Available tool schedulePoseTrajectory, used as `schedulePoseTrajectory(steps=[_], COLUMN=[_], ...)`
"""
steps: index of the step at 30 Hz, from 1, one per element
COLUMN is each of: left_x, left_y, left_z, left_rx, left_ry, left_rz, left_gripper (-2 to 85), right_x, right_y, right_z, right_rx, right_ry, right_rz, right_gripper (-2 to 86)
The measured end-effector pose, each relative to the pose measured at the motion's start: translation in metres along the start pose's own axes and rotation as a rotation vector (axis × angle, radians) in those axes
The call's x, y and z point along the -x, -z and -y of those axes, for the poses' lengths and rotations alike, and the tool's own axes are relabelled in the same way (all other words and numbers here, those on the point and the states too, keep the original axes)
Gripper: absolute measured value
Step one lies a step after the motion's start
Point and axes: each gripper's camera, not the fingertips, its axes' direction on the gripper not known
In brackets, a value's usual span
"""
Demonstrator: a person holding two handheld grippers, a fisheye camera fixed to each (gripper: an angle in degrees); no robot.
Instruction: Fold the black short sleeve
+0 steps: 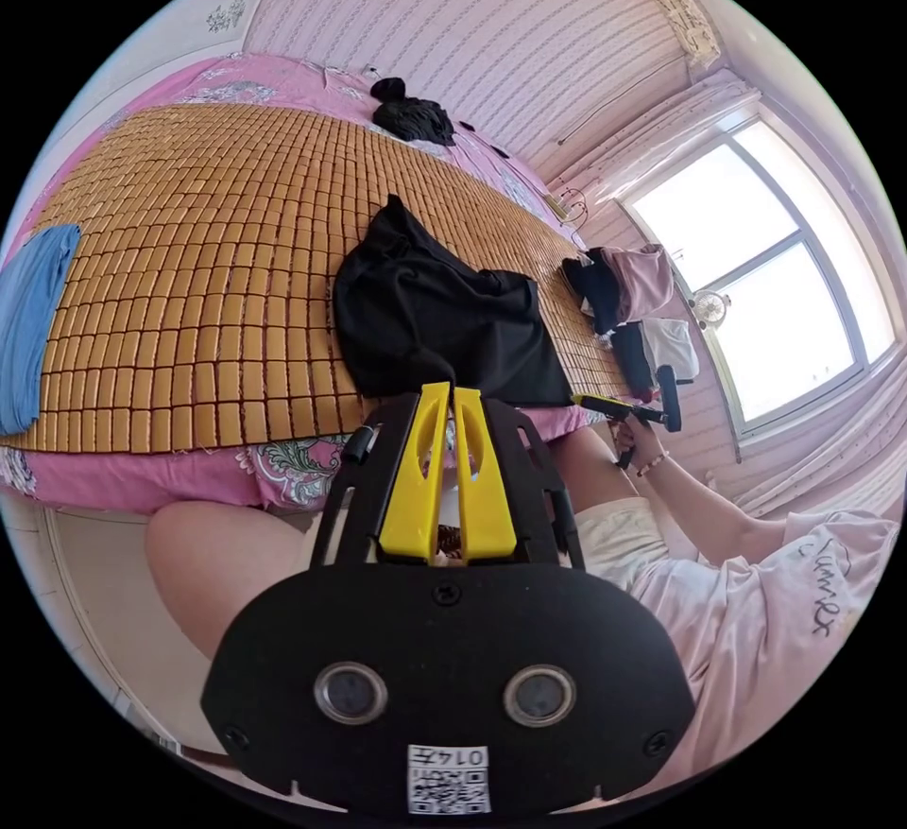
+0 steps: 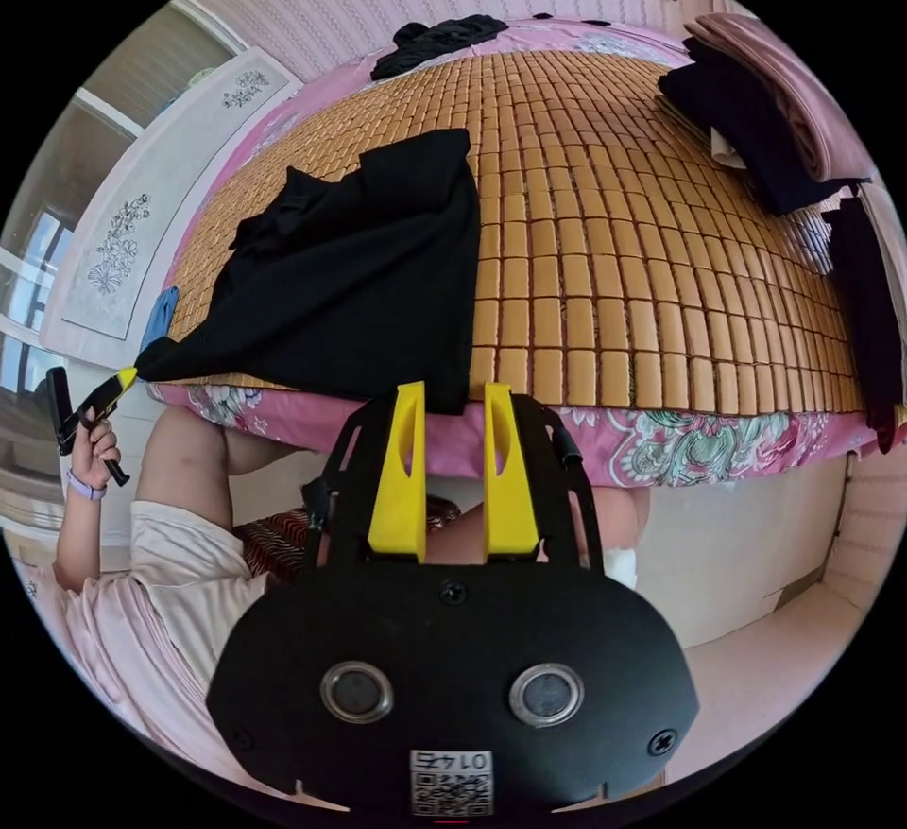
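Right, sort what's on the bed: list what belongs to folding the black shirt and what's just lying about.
For the job:
black short sleeve
left tongs, clamped on its corner
right tongs, open at its edge

Lying about:
blue cloth
black heap at the far end
folded pile

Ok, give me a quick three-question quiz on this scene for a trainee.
1. True or false: the black shirt lies mostly on the bamboo mat.
2. Which one pinches a corner of the shirt between its fingers? A: left gripper. B: right gripper. C: neither.
3. What lies at the mat's far edge, beyond the shirt?
Key: 1 true; 2 A; 3 a black heap of clothes.
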Motion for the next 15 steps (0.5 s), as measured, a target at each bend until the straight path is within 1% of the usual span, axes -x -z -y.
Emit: schedulePoseTrajectory(steps=[1,3,6,8,9,10,11,12,13,14,15], left_x=[-0.001,-0.003,-0.009,-0.017,-0.025,-0.029,-0.039,-0.053,-0.061,-0.078,-0.092], left_y=[0.0,0.001,0.012,0.025,0.037,0.044,0.061,0.081,0.092,0.116,0.141], left_z=[-0.002,-0.009,-0.02,-0.023,-0.023,-0.022,-0.019,-0.016,-0.014,-0.011,-0.007], left_rx=[0.0,-0.004,-0.044,-0.075,-0.104,-0.124,-0.172,-0.244,-0.287,-0.377,-0.465], left_ry=[0.001,0.019,0.034,0.012,-0.01,-0.02,-0.053,-0.097,-0.124,-0.172,-0.205], left_rz=[0.003,0.01,-0.01,-0.009,-0.013,-0.016,-0.023,-0.003,0.014,0.032,0.028], left_gripper=[-1.0,-1.0,-1.0,-1.0,-1.0,-1.0,-1.0,-1.0,-1.0,-1.0,-1.0], right_x=[0.001,0.001,-0.004,-0.008,-0.009,-0.009,-0.005,-0.001,0.011,0.024,0.031], right_y=[-0.005,-0.005,0.008,0.038,0.048,0.072,0.102,0.119,0.153,0.185,0.202], right_z=[-0.002,-0.008,-0.026,-0.042,-0.045,-0.049,-0.054,-0.057,-0.061,-0.065,-0.068], right_rx=[0.03,0.032,0.0,-0.102,-0.131,-0.203,-0.308,-0.362,-0.463,-0.548,-0.593], right_ry=[-0.015,-0.038,-0.059,-0.056,-0.053,-0.039,-0.008,0.017,0.084,0.153,0.183], right_rz=[0.016,0.033,0.204,0.331,0.356,0.408,0.44,0.44,0.429,0.431,0.434], right_gripper=[4.2,3.1,1.7,1.3,1.2,1.1,1.0,0.9,0.9,0.9,0.8])
